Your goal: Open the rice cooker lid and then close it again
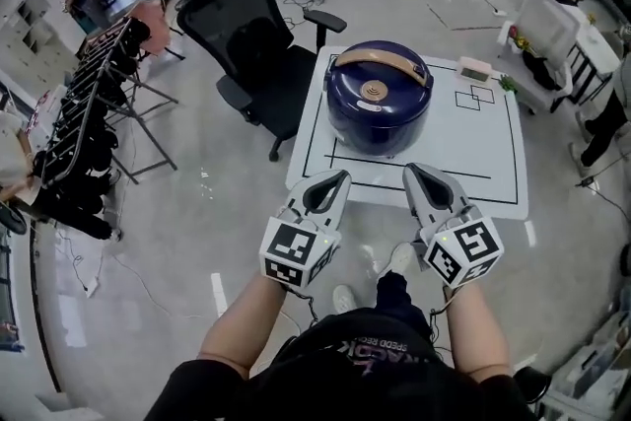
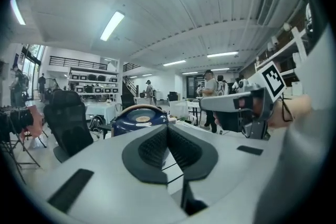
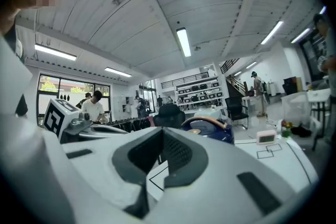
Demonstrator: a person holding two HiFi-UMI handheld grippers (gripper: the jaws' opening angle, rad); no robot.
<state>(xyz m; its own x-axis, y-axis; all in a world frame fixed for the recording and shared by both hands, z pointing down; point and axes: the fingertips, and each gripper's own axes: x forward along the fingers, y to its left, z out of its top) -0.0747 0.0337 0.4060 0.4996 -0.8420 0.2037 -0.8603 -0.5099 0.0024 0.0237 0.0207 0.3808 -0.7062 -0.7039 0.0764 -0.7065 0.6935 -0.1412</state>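
A dark blue rice cooker [image 1: 379, 99] with a tan handle across its closed lid stands on the white table [image 1: 493, 138]. It also shows in the left gripper view as the rice cooker [image 2: 137, 119] and in the right gripper view as the rice cooker [image 3: 209, 127], beyond the jaws. My left gripper [image 1: 336, 178] is shut with nothing in it, at the table's near edge, short of the cooker. My right gripper [image 1: 415, 172] is shut and holds nothing too, just right of the left one. Both point toward the cooker without touching it.
A black office chair [image 1: 251, 39] stands left of the table. A small pale box [image 1: 474, 67] lies at the table's back right. Black racks [image 1: 89, 104] line the left. More tables, chairs and people fill the room behind.
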